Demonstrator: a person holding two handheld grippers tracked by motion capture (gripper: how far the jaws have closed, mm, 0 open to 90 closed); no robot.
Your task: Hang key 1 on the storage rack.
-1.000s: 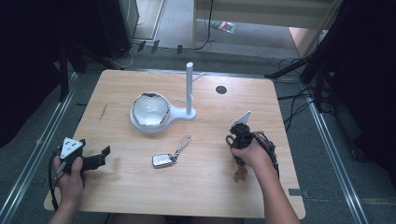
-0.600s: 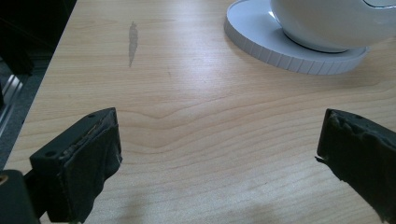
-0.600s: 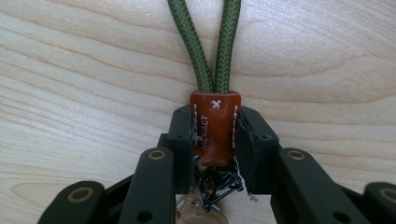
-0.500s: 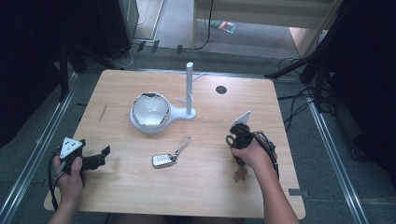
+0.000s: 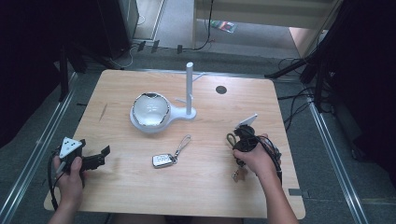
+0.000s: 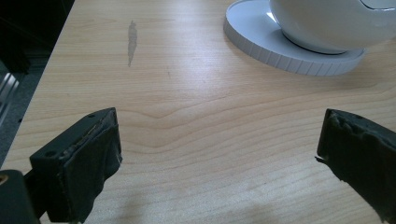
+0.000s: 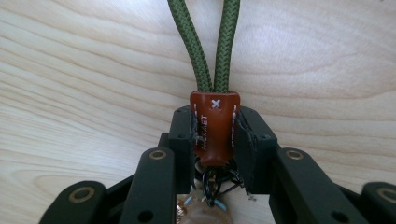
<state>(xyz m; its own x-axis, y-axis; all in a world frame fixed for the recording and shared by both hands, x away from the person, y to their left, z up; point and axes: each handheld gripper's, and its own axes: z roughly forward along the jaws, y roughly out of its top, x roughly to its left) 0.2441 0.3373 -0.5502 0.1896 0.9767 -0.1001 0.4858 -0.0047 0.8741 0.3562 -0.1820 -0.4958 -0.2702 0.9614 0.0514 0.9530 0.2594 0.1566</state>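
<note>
My right gripper (image 7: 214,135) is shut on a keychain: its jaws clamp a brown leather tab (image 7: 214,126) from which a green cord loop (image 7: 208,42) sticks out over the wood. In the high view the right gripper (image 5: 242,138) stands at the table's right, the cord loop (image 5: 230,138) at its left and keys (image 5: 240,173) hanging below the hand. A car key fob (image 5: 162,160) with a strap lies at the table's middle front. My left gripper (image 5: 103,153) is open at the front left, its fingers (image 6: 81,168) wide apart over bare wood.
A white stand with an upright post (image 5: 189,88) and a round dish base holding a white bowl (image 5: 150,109) sits at the table's centre back. In the left gripper view the bowl and base (image 6: 299,56) are ahead to the right. A dark round hole (image 5: 221,89) lies back right.
</note>
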